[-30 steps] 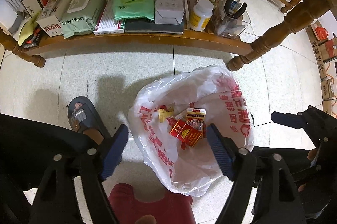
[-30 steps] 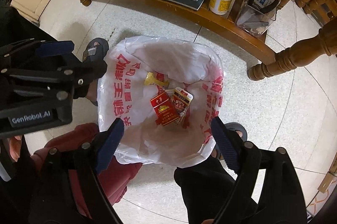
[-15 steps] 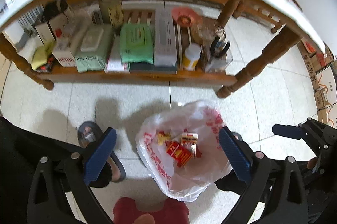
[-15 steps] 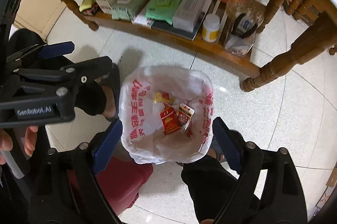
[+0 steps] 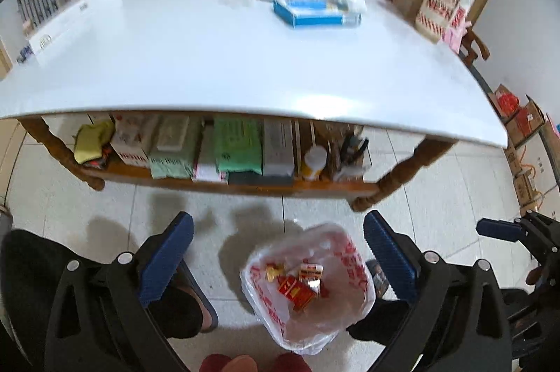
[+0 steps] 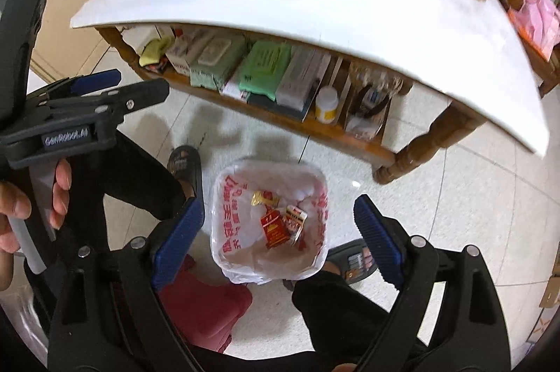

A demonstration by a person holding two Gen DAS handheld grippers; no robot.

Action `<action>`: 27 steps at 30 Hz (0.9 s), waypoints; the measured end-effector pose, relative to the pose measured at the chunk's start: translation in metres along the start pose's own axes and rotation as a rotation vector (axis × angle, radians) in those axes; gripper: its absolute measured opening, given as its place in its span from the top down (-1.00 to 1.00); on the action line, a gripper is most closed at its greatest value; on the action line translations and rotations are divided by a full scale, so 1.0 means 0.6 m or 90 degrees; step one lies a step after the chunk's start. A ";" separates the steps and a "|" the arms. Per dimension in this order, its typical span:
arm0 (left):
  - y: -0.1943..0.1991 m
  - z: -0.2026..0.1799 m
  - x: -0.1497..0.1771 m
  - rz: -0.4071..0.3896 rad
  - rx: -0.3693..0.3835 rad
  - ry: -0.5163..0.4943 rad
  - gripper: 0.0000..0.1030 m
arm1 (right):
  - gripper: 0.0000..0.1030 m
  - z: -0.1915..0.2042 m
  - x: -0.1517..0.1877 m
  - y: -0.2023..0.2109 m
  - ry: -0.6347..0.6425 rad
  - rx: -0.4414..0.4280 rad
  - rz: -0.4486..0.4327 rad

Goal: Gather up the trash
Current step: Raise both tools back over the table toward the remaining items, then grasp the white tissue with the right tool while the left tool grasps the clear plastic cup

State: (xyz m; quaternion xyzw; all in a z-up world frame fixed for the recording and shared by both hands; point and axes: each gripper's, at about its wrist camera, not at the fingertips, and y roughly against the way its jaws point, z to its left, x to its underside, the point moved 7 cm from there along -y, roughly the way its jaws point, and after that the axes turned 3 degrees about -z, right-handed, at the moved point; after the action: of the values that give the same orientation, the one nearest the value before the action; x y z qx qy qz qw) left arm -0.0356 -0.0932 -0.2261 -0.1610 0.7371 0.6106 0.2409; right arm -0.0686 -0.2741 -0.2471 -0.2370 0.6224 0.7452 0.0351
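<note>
Left gripper [image 5: 278,253]: ribbed blue pads gaping wide, gripping nothing | right gripper [image 6: 278,239]: likewise, empty | crinkled translucent bin liner [image 6: 227,225] cradling glossy red carton [image 6: 274,228] | smooth white tabletop [image 5: 210,57] gleaming

Tabletop items, e.g. blue box [image 5: 316,13], are blurring, labels unreadable. Table [image 6: 350,4] edge is hiding shelf [image 5: 245,184] goods' far ends.

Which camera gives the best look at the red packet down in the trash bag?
The right wrist view: the red packet lies sharp and nearly centred in the trash bag, seen from above. The left wrist view shows it too, but smaller and lower in the frame.
</note>
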 end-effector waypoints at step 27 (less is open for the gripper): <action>0.033 0.059 -0.264 -0.103 -0.092 0.034 -0.85 | -0.87 -0.022 -0.316 0.151 0.038 0.045 -0.145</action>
State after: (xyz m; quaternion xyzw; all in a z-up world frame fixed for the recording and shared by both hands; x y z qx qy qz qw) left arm 0.0913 -0.0635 -0.1270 -0.2529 0.6821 0.6360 0.2575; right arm 0.0716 -0.2607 -0.0908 -0.3271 0.6177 0.7067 0.1095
